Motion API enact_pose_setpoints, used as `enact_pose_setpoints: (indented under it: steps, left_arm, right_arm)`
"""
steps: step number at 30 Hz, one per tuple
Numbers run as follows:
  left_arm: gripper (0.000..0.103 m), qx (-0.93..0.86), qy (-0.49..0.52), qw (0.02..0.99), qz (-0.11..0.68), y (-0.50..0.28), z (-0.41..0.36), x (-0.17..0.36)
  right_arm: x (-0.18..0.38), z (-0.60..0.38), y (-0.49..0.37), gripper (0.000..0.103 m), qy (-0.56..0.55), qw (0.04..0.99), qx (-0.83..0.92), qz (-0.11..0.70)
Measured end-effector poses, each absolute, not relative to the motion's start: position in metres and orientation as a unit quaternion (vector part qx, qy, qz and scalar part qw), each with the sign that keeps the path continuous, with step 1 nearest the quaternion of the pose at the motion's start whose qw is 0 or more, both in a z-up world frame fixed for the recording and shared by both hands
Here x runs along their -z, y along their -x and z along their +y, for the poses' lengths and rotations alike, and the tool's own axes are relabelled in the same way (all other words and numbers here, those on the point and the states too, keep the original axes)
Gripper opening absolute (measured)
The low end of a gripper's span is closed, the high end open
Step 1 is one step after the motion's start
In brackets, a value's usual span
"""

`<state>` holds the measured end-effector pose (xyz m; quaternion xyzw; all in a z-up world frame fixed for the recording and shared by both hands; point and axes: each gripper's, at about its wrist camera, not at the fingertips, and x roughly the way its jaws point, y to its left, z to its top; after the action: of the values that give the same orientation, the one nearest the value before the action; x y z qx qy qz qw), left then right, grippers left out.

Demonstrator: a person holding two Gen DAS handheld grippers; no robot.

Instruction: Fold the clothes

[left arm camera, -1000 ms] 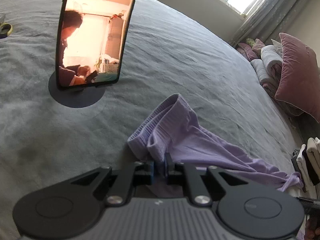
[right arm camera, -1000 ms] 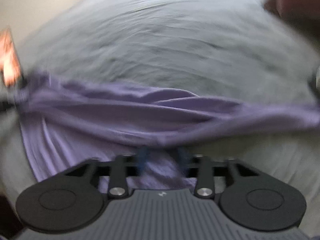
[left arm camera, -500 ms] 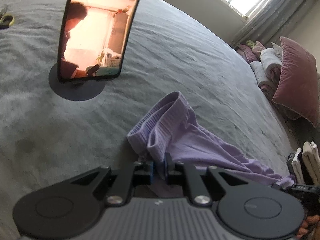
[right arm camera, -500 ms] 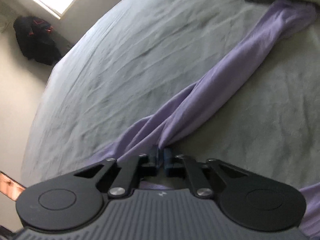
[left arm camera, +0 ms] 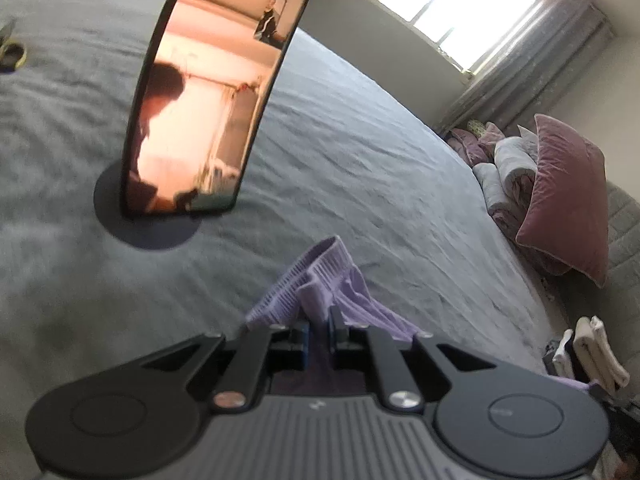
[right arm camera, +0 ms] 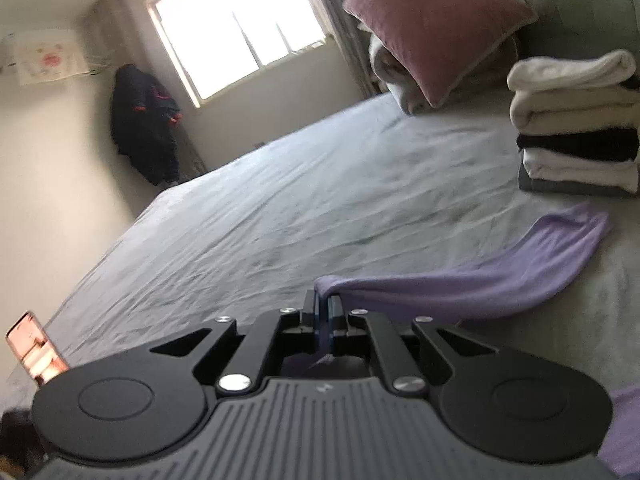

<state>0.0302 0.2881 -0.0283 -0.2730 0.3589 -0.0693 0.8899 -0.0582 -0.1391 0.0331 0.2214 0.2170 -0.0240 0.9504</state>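
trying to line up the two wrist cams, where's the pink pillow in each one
Left wrist view: the pink pillow stands at the right edge, halfway up, against rolled bedding.
Right wrist view: the pink pillow is at the top, right of centre, above the grey bed sheet.
Shared landmark: the bright window, left of the pillow in both views.

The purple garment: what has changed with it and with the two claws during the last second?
The right claw closed on a fold of the purple garment and lifted it; its view swung up from the bed to the window and the stack of folded clothes. The left claw kept its grip on the ribbed waistband end and hardly moved. The phone on its stand stayed in place.
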Motion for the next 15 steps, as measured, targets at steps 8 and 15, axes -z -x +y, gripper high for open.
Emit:
enact_pose_setpoints:
  steps: [8, 15]
  left_arm:
    - [0.009, 0.067, 0.262, 0.884, 0.38, -0.028, 0.296, 0.037]
    - [0.025, 0.011, 0.186, 0.898, 0.398, -0.027, 0.273, 0.03]
  right_arm:
    - [-0.004, -0.11, 0.104, 0.005, -0.176, 0.959, 0.03, 0.222]
    - [0.049, -0.092, 0.103, 0.008, -0.131, 0.943, 0.033, 0.304]
